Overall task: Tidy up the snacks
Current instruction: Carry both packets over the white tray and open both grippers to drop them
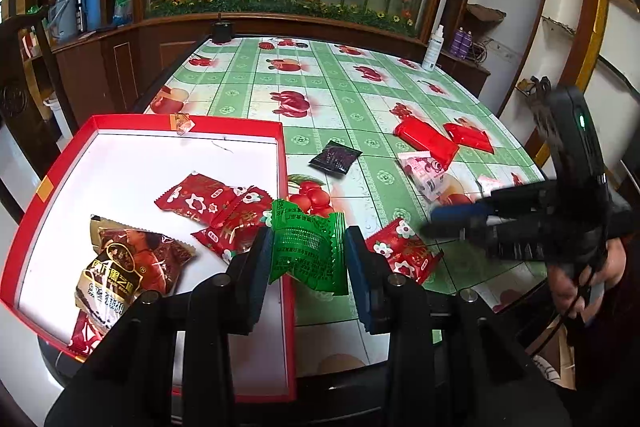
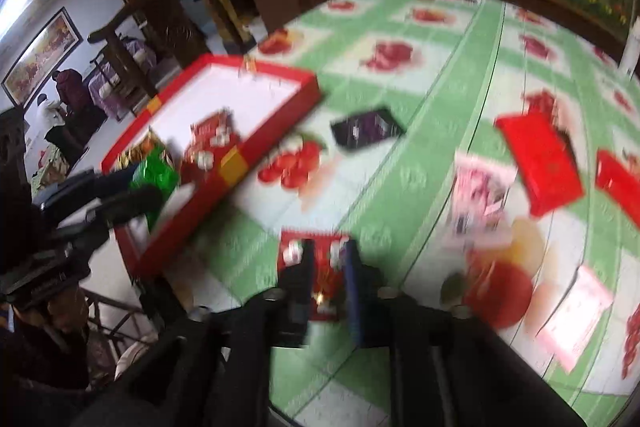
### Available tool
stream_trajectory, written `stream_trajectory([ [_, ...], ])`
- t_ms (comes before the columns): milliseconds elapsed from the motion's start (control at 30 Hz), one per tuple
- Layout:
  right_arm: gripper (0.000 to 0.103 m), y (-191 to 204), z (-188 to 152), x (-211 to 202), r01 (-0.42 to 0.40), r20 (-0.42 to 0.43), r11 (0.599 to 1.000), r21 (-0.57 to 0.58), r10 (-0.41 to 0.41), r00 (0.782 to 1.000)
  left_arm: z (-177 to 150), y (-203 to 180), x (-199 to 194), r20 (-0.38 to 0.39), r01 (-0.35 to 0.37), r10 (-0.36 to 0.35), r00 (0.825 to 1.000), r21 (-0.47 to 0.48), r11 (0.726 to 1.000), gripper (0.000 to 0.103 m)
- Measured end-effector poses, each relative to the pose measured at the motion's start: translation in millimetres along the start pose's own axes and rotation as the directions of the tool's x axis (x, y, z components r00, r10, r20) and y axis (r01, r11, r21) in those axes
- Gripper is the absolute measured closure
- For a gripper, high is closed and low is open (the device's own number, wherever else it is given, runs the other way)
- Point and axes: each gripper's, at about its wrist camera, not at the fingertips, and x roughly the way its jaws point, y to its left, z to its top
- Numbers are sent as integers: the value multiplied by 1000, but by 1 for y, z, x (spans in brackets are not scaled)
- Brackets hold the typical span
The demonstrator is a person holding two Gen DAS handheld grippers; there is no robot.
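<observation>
My left hand-held gripper (image 1: pixel 306 259) pinches a green snack packet (image 1: pixel 306 247) between its blue pads, the wrapper crumpled at the middle; it hangs over the right wall of the red tray (image 1: pixel 282 163), just above the edge and not yet released; my right hand-held gripper (image 2: pixel 328 271) is lowered onto a red flower-print packet (image 2: pixel 316 279) lying on the worktop (image 1: pixel 320 99) just beside the tray, its fingers narrowly spread to either side of the wrapper; the blur does not let me tell whether they have closed on it.

Inside the tray, on its white floor: three or so red flower-print packets (image 1: pixel 216 203) overlapping near the right wall, a gold-and-brown packet with a portrait (image 1: pixel 132 259) toward the near left, and a further red wrapper partly hidden at the near corner.

Left on the green fruit-print worktop: a black packet (image 1: pixel 335 157) near the tray's far right corner; two plain red packets (image 1: pixel 428 139) well to the right; a pink-and-white packet (image 1: pixel 424 175) near them; at least one more pale pink packet at the right wrist view's near right edge.

I judge the task roughly half done: about five items boxed, one arriving, about six outstanding.

Pose: the left hand-held gripper is held level, pointing forward over the tray wall; the right one tilts down toward the worktop from the right.
</observation>
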Motion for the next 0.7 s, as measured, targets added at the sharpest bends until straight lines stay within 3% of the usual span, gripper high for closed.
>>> stream_trajectory([
  [67,38,9,-5,6,2,-24,1000,-18,-2,1000,1,0,2,1,2,-2,1000,-5,1000,69],
  [100,37,14,-7,7,1,-26,1000,-31,-2,1000,1,1,2,-1,4,-4,1000,-9,1000,69],
  [233,41,35,-7,26,114,-31,988,-105,-118,993,1,1,2,-2,-2,2,1000,-11,1000,69],
  [300,59,35,-12,38,144,-72,983,-118,-153,986,1,4,0,2,-5,5,1000,-16,1000,69],
  [500,63,20,-14,23,127,-25,990,-58,-129,991,4,14,-5,25,-20,21,999,-37,999,69],
  [700,64,23,18,-7,56,103,998,-26,-53,993,9,30,-21,69,-77,80,994,-43,996,69],
])
